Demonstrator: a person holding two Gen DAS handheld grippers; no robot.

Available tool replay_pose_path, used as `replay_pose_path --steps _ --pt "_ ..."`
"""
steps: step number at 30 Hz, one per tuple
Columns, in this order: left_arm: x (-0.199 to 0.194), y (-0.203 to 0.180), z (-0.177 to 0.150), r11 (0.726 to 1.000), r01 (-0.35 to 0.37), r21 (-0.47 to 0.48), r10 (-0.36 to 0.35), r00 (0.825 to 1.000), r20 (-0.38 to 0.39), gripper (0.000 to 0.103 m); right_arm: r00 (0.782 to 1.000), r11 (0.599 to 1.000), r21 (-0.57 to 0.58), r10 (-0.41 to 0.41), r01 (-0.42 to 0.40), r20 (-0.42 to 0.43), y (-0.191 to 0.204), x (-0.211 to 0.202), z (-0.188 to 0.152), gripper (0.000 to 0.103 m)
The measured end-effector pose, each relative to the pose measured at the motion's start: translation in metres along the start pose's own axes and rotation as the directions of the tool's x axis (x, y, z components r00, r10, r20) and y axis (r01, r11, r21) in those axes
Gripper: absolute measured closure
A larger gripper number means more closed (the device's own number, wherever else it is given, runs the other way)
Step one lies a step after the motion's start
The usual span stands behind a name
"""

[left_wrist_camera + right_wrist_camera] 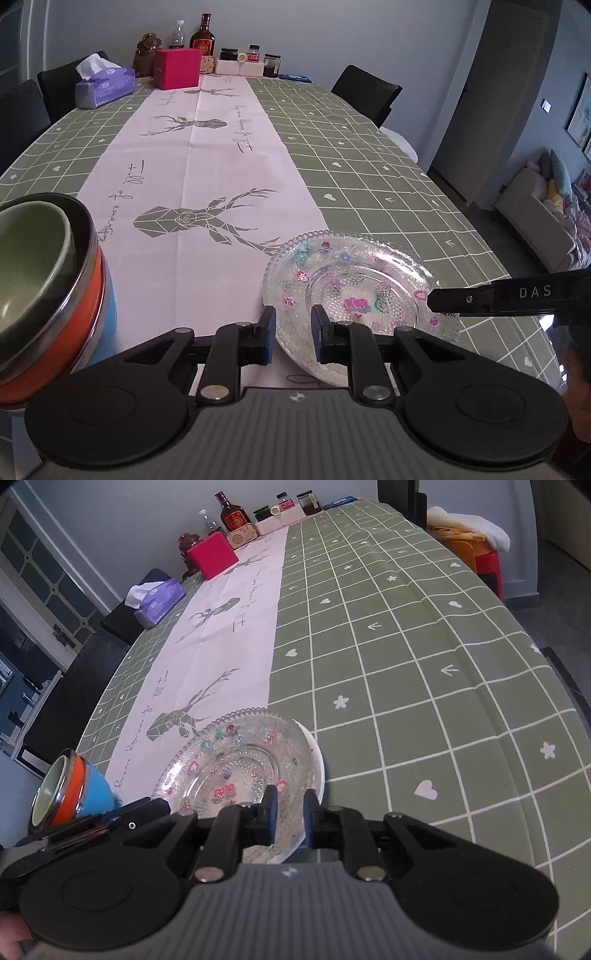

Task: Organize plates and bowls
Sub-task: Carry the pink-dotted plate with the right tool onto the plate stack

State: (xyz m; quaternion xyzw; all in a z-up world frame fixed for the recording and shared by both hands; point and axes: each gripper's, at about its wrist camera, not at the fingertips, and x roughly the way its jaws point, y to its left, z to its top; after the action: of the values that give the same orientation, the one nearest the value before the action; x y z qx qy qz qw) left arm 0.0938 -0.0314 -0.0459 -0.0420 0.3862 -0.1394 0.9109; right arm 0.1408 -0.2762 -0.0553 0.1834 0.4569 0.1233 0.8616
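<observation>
Both hand-held grippers clamp the glass plate (354, 280): left hand-held gripper (293, 334) on its near-left rim, right hand-held gripper (290, 814) on its near-right rim. Stacked bowls (44, 280) sit left on the desk (388, 177).

So the desk (369, 155) has a green checked cloth with little white hearts, arrows and flowers, and a pale runner (192, 166) with deer prints and handwriting down the middle. At the near end there's a glass plate (351, 273) with coloured flowers, sitting half on the runner, half on the green; from the right wrist view a white plate (320, 764) peeks out under it. Left of that, a stack of bowls (55, 288): green inside orange, blue lowest. Far end: tissue pack (105, 86), red box (177, 68), a brown bottle (203, 37), a water bottle (177, 37), some jars (272, 64) against the wall.
</observation>
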Motion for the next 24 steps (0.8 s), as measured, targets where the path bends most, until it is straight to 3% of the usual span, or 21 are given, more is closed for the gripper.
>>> replay_pose_path --steps 9,11,13,15,17,20,24 --pt "0.001 0.004 0.0 1.0 0.01 -0.023 -0.01 1.0 0.021 0.081 1.0 0.999 -0.034 -0.023 0.023 -0.014 0.004 0.003 -0.003 0.089" --pt "0.001 0.005 -0.001 0.999 0.015 -0.029 -0.014 0.999 0.029 0.081 1.0 0.999 -0.033 -0.019 0.018 -0.018 0.005 0.004 -0.003 0.086" --pt "0.0 0.006 -0.002 0.999 0.018 -0.039 -0.017 0.999 0.041 0.08 1.0 0.999 -0.039 -0.009 0.008 -0.011 0.006 0.002 -0.003 0.076" --pt "-0.002 0.007 -0.003 0.999 0.014 -0.048 -0.011 0.998 0.064 0.061 1.0 0.999 -0.048 -0.004 0.005 0.009 0.008 -0.001 -0.002 0.07" --pt "-0.002 0.009 -0.003 0.998 0.003 -0.06 0.001 0.997 0.081 0.05 0.999 0.999 -0.049 -0.012 0.013 0.033 0.008 -0.004 -0.002 0.065" --pt "0.002 0.011 -0.001 0.997 -0.004 -0.082 0.011 0.996 0.085 0.047 0.999 1.0 -0.017 -0.025 0.025 0.048 0.003 -0.007 0.001 0.064" --pt "0.01 0.017 -0.001 0.991 0.015 -0.135 -0.007 0.998 0.062 0.045 1.0 0.998 0.067 -0.018 0.018 0.002 -0.01 -0.001 0.002 0.064"
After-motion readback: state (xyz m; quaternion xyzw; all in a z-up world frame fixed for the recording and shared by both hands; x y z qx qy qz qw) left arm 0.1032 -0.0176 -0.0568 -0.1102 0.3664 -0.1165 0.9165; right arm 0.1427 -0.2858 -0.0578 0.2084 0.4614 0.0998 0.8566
